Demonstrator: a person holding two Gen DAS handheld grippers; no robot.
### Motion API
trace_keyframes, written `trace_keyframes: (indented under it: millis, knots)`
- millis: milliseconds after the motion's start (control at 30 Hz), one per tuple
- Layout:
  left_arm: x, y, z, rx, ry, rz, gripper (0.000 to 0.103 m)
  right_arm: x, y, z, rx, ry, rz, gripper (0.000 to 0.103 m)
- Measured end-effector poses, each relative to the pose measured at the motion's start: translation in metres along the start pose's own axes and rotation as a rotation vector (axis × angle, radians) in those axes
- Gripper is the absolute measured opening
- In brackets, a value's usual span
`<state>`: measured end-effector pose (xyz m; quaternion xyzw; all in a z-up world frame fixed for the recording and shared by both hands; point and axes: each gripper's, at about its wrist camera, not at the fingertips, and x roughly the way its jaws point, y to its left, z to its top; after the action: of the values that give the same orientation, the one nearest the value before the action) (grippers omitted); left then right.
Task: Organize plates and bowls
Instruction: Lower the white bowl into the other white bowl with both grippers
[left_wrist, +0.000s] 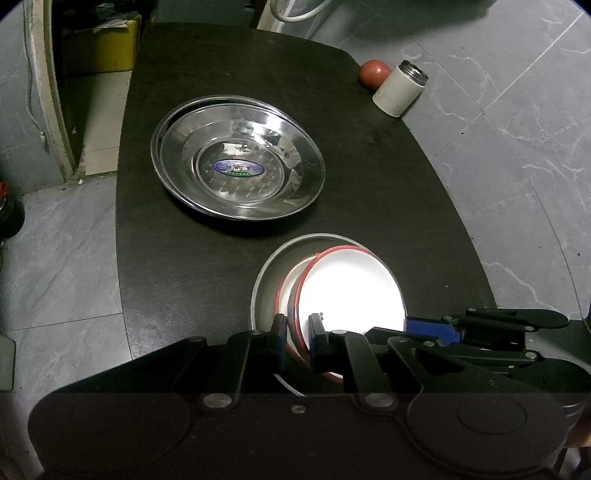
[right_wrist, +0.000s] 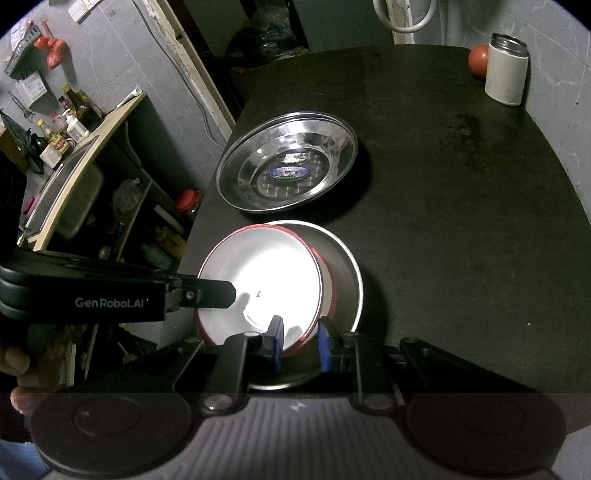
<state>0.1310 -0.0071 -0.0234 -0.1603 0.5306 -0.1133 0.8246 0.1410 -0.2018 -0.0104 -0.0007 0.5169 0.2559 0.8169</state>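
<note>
A white bowl with a red rim (left_wrist: 351, 288) (right_wrist: 258, 273) sits tilted on a second red-rimmed bowl (left_wrist: 290, 284) (right_wrist: 327, 280), both inside a grey metal bowl (left_wrist: 267, 273) (right_wrist: 345, 266) near the front of the black table. My left gripper (left_wrist: 297, 332) is shut on the near-left rim of the top bowl and shows in the right wrist view as a black finger (right_wrist: 221, 293) over that rim. My right gripper (right_wrist: 300, 341) is shut on its near-right rim, its blue pad (left_wrist: 436, 326) showing at the right. Two stacked steel plates (left_wrist: 240, 162) (right_wrist: 288, 166) lie behind.
A white canister with a metal top (left_wrist: 399, 88) (right_wrist: 506, 74) and a red ball-like thing (left_wrist: 373, 74) (right_wrist: 478, 61) stand at the far right corner. The table's left edge drops to a tiled floor. A shelf with bottles (right_wrist: 66, 125) stands at the left. A hand (right_wrist: 14, 362) holds the left gripper.
</note>
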Motion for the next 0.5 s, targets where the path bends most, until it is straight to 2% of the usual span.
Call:
trace_keyframes:
  millis: [500]
  knots:
    - [0.0013,0.0011,0.0004,-0.004,0.001,0.004,0.019,-0.0007,-0.0022,-0.0003,0.000,-0.002,0.001,0.029]
